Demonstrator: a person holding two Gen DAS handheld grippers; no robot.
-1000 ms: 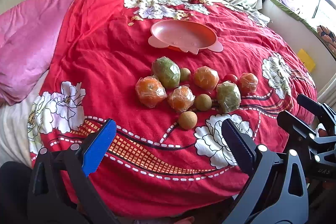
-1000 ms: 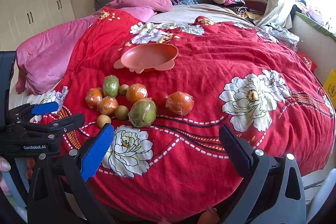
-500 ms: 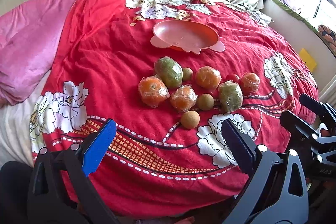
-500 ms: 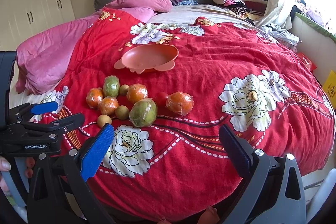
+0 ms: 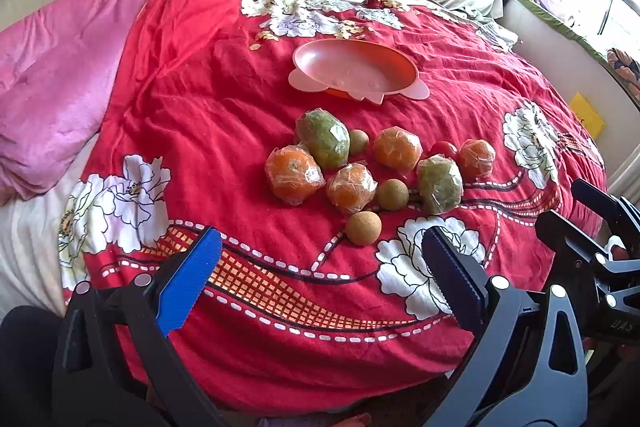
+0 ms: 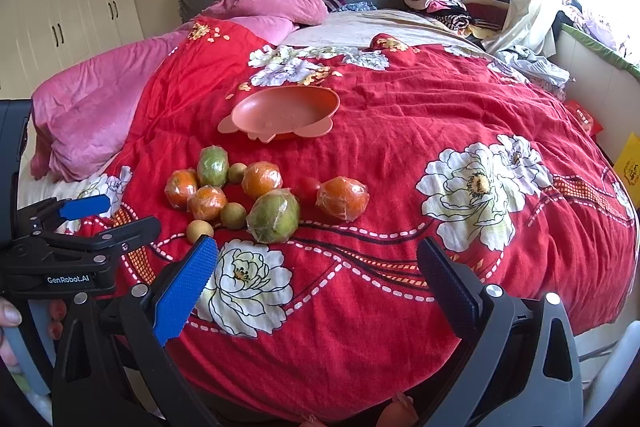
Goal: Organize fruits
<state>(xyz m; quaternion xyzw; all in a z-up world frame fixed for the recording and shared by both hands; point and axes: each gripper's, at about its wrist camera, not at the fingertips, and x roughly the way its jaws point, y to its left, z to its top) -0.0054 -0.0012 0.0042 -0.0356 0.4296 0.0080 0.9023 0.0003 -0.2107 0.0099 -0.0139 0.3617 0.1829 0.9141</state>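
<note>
Here, both grippers, left gripper (image 5: 320, 279) and right gripper (image 6: 316, 279), are held released above wrapped fruits (image 5: 352, 187).
Slippage may be caused by glossy film; the dish (image 5: 352, 73) is seen empty.

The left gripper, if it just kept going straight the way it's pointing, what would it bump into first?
Probably the small round brown fruit nearest the open left gripper, at the cluster's front edge on the red quilt. Depth is hard to judge.

Both grippers: black plastic clamp frames, silver screw heads at pivots. Each left finger (image 5: 188, 283) carries a blue ribbed pad, the right a dark one. Left gripper (image 6: 105, 215) body has white "GenRobot.AI" lettering.
</note>
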